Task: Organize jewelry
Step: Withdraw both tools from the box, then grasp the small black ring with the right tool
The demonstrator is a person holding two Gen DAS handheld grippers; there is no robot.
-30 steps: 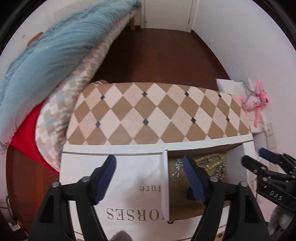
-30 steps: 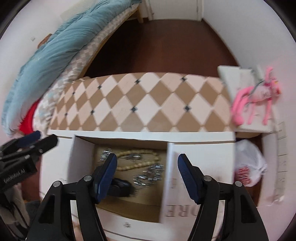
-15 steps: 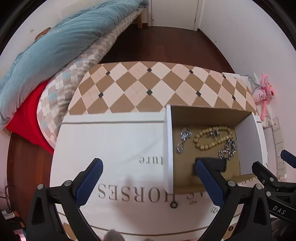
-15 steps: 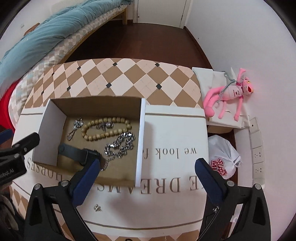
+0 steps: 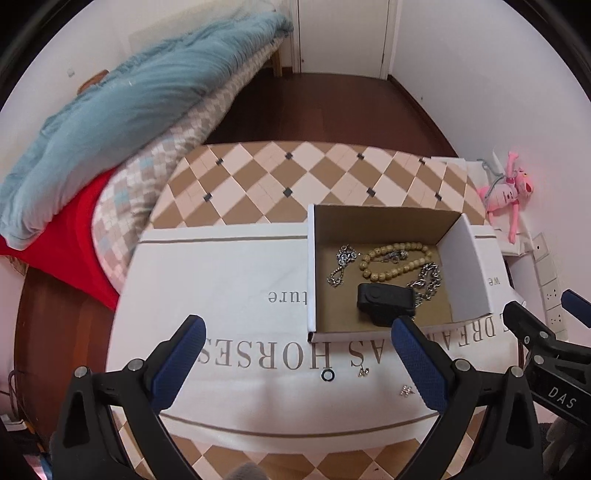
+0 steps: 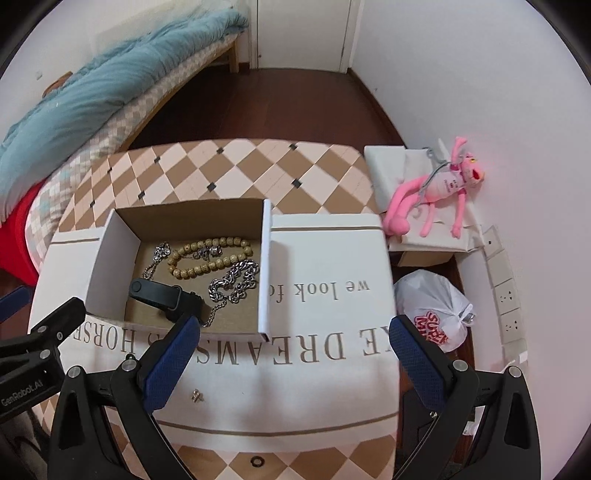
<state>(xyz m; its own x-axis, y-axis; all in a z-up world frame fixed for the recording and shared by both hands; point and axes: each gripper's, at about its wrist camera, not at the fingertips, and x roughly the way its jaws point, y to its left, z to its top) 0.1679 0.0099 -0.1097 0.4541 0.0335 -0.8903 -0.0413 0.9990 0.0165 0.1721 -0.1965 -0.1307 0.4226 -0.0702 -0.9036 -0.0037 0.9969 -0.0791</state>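
You are working in a home bedroom. Evidence: a bed [image 5: 122,122] along the left wall, piled with a teal duvet [image 6: 92,92] over a checked quilt [image 5: 147,177] and a red sheet [image 5: 70,236]. Dark wood floor [image 5: 321,107] runs to a white door [image 5: 343,33] at the far end. A pink plush toy [image 6: 439,188] lies by the right wall, near wall sockets [image 6: 506,295] and a knotted plastic bag [image 6: 436,310]. Your work surface is a table with a diamond-pattern cover [image 5: 295,177], not a bench.

tiny trinkets [image 5: 406,390] too small to identify
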